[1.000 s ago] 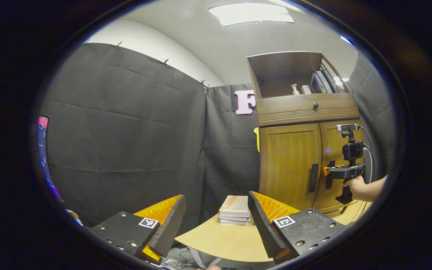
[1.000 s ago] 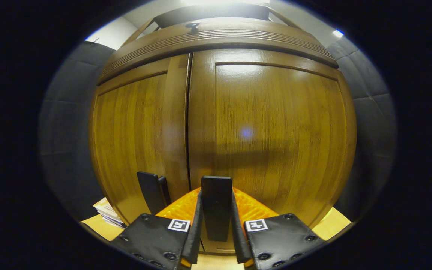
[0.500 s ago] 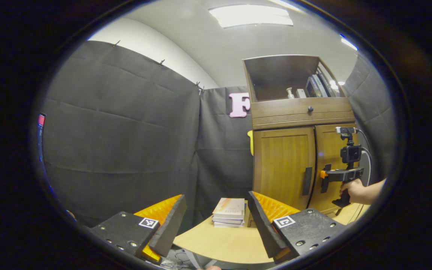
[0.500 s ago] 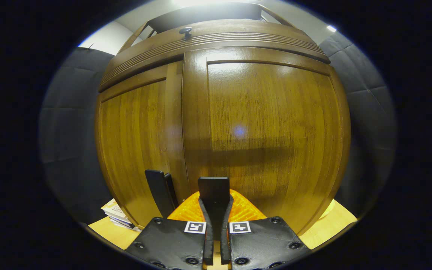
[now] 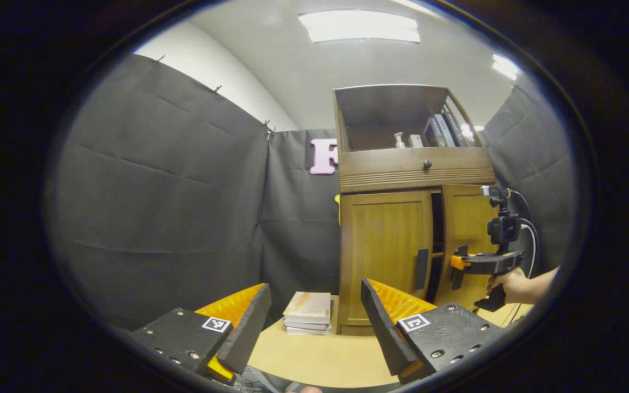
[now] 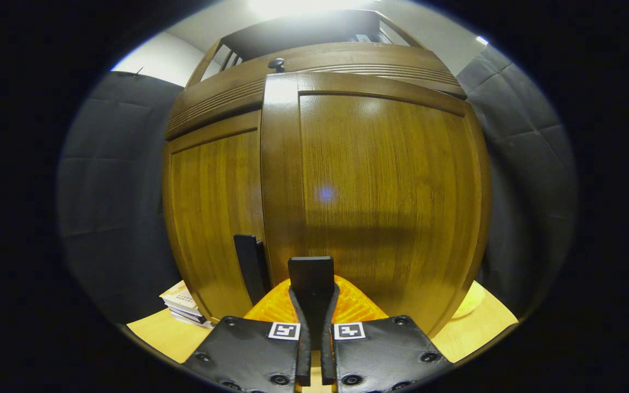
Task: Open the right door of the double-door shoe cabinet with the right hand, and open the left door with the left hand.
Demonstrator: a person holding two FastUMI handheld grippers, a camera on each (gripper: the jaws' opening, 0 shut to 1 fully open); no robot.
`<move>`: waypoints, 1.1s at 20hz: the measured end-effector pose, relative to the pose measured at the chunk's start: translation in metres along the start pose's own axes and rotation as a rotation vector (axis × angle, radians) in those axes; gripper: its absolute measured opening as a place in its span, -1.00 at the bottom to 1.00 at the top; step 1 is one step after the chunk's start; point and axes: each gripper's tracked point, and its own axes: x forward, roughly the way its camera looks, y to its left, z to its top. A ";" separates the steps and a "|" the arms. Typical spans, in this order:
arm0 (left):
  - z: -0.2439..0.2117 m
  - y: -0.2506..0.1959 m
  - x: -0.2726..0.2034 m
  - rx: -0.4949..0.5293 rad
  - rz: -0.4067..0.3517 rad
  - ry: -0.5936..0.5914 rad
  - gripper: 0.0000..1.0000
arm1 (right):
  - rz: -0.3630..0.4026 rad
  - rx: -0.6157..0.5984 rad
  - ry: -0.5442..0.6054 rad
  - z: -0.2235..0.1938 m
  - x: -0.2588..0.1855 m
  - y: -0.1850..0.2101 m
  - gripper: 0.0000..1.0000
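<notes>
Since a second ago the right door (image 5: 464, 240) has swung outward from the shoe cabinet (image 5: 413, 169), leaving a dark gap between it and the left door (image 5: 385, 256), which sits flush and closed. In the right gripper view the right door (image 6: 369, 202) now stands forward of the left door (image 6: 211, 213) and overlaps the cabinet's drawer rail.

The cabinet stands at the far right of the desk (image 5: 320, 355), against the black booth wall (image 5: 167, 202). A small stack of books (image 5: 308, 311) lies on the desk just left of the cabinet's base.

The right gripper (image 6: 311, 305) is clamped nearly closed on the right door's black handle (image 6: 311, 273), both fingers pressing its sides. The left door's handle (image 6: 248, 262) is free, just to its left. The left gripper (image 5: 314, 322) hangs wide open above the near desk edge, holding nothing, well apart from the cabinet.
</notes>
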 end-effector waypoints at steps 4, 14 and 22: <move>-0.004 -0.005 0.002 -0.032 -0.038 0.013 0.92 | 0.009 0.000 0.005 0.000 -0.018 -0.005 -0.83; -0.003 -0.013 0.007 -0.037 -0.135 0.008 0.90 | 0.021 0.005 0.004 -0.003 -0.057 -0.017 -0.83; -0.003 -0.018 0.010 -0.045 -0.180 0.004 0.90 | 0.014 0.017 -0.002 -0.004 -0.093 -0.038 -0.83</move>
